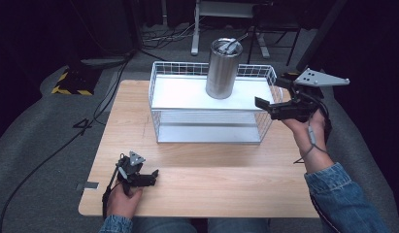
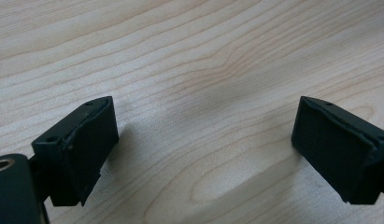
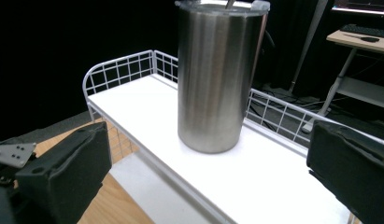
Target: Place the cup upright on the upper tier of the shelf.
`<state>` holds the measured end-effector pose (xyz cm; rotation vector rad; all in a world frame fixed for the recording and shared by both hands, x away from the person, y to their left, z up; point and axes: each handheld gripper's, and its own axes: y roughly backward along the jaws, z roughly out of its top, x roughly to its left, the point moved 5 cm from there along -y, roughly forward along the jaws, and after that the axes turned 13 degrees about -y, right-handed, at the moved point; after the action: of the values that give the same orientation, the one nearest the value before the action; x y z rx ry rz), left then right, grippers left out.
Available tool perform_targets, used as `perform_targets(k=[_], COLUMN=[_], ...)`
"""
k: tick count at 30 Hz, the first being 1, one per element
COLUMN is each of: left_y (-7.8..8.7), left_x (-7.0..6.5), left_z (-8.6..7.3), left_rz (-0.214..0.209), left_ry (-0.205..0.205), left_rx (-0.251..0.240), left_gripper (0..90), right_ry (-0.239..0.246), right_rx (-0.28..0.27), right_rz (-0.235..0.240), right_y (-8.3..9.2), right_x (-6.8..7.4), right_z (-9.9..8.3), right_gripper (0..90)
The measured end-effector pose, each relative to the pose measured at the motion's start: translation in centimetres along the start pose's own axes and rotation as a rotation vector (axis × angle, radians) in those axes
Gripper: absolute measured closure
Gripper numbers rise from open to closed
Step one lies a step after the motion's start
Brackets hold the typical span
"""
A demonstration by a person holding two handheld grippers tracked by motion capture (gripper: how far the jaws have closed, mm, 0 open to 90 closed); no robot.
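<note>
A tall stainless steel tumbler (image 1: 224, 68) stands upright on the white top shelf of a two-level wire rack (image 1: 177, 92) at the far middle of the wooden table (image 1: 202, 179). My right gripper (image 1: 273, 92) hovers open at the rack's right end, level with the top shelf and a short way from the tumbler. In the right gripper view the tumbler (image 3: 217, 79) stands ahead between the spread jaws of the right gripper (image 3: 207, 133), apart from both, on the shelf (image 3: 147, 116). My left gripper (image 1: 142, 175) rests low at the table's near left. The left gripper (image 2: 203, 112) is open over bare wood.
The rack's lower shelf (image 1: 207, 131) lies under the top one, and a wire rail (image 1: 185, 68) runs along the back and ends. Past the table are dark floor, cables (image 1: 109, 92) and a desk frame (image 1: 197, 34).
</note>
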<state>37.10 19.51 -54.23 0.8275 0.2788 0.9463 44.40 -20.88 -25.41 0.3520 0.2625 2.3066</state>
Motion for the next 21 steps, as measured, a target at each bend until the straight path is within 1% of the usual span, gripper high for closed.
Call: perform_targets(k=[1, 2, 4, 9, 10, 12, 14, 15, 21], left_y=[-0.1, -0.1, -0.2, -0.3, -0.3, -0.3, -0.3, -0.3, -0.3], left_x=[-0.1, 0.0, 0.0, 0.0, 0.0, 0.0, 0.0, 0.0, 0.0], left_z=[0.0, 0.1, 0.2, 0.3, 0.3, 0.3, 0.3, 0.3, 0.3], left_rz=[-0.001, 0.002, 0.002, 0.001, 0.002, 0.001, 0.001, 0.002, 0.001], left_ry=[0.011, 0.001, 0.012, 0.006, 0.007, 0.007, 0.007, 0.007, 0.007], left_rx=[0.000, 0.002, -0.001, 0.000, 0.001, 0.001, 0.001, 0.001, 0.001], left_gripper=[7.7, 7.7, 7.7, 7.4, 7.4, 7.4, 7.4, 7.4, 7.4], right_ry=[0.001, 0.004, 0.009, 0.023, 0.023, 0.025, 0.026, 0.020, 0.014], right_rx=[0.005, 0.012, 0.017, 0.058, 0.074, 0.080, 0.093, 0.111, 0.157], right_rz=[-0.001, -0.003, -0.007, -0.021, -0.031, -0.033, -0.043, -0.047, -0.067], right_y=[0.2, 0.5, 0.9, 1.7, 2.0, 2.1, 2.4, 2.5, 2.6], right_x=[0.0, 0.1, 0.1, 0.1, 0.0, 0.0, -0.1, -0.2, -0.7], right_z=[-0.2, -0.5, -0.9, -2.5, -3.3, -3.5, -4.3, -4.9, -7.8], right_gripper=[0.3, 0.3, 0.3, 0.8, 0.8, 0.8, 0.8, 0.8, 0.8])
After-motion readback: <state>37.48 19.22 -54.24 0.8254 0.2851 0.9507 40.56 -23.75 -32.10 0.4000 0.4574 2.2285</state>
